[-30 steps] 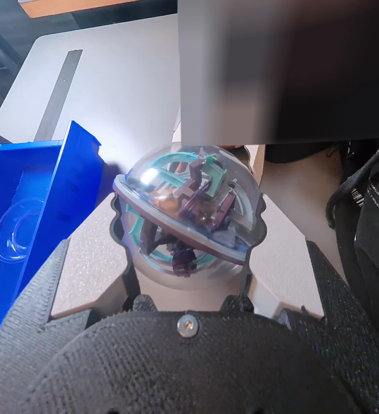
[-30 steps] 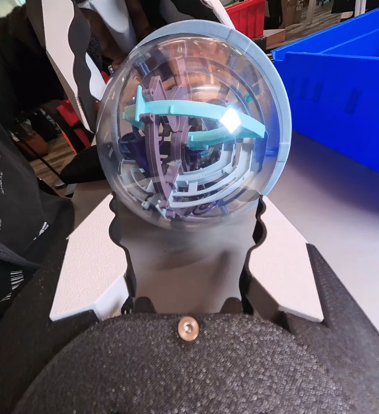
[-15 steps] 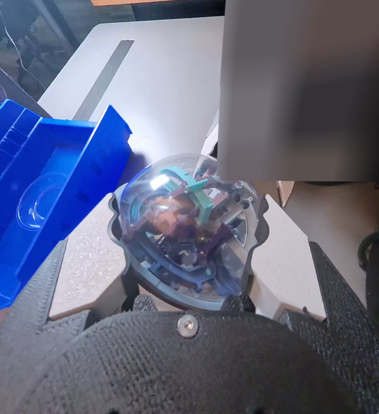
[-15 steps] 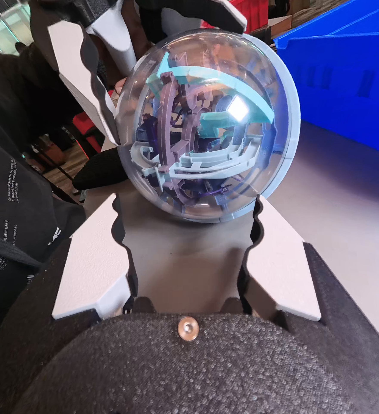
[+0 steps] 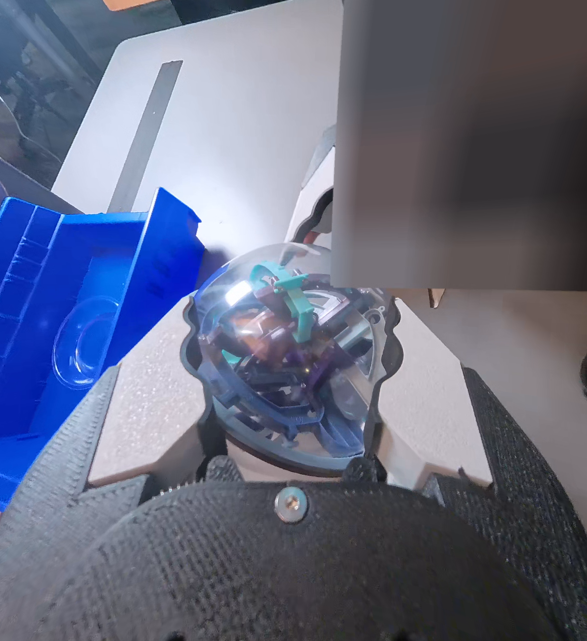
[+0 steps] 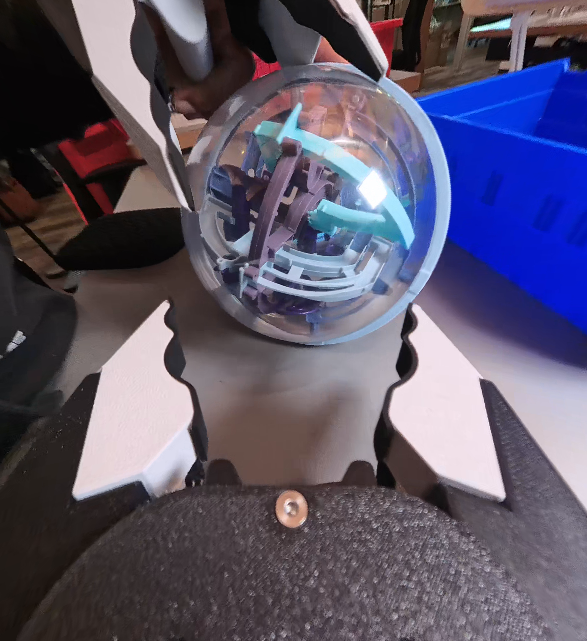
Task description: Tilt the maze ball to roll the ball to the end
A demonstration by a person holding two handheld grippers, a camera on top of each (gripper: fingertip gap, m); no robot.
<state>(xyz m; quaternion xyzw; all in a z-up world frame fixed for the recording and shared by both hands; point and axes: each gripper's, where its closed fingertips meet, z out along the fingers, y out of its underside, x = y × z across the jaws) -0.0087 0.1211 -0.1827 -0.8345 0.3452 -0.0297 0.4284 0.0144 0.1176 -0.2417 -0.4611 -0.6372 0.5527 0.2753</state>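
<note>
Left wrist view: left gripper (image 5: pixel 290 350) clamps the maze ball (image 5: pixel 290 357) above the table (image 5: pixel 236 138); the ball inside cannot be made out. Right gripper (image 6: pixel 288 308), spread wide, waits just short of it. Tilting underway; next needs slow wrist rolls. Blue bin (image 5: pixel 59 312) at the left edge holds 1 clear dish (image 5: pixel 82 341).
</note>
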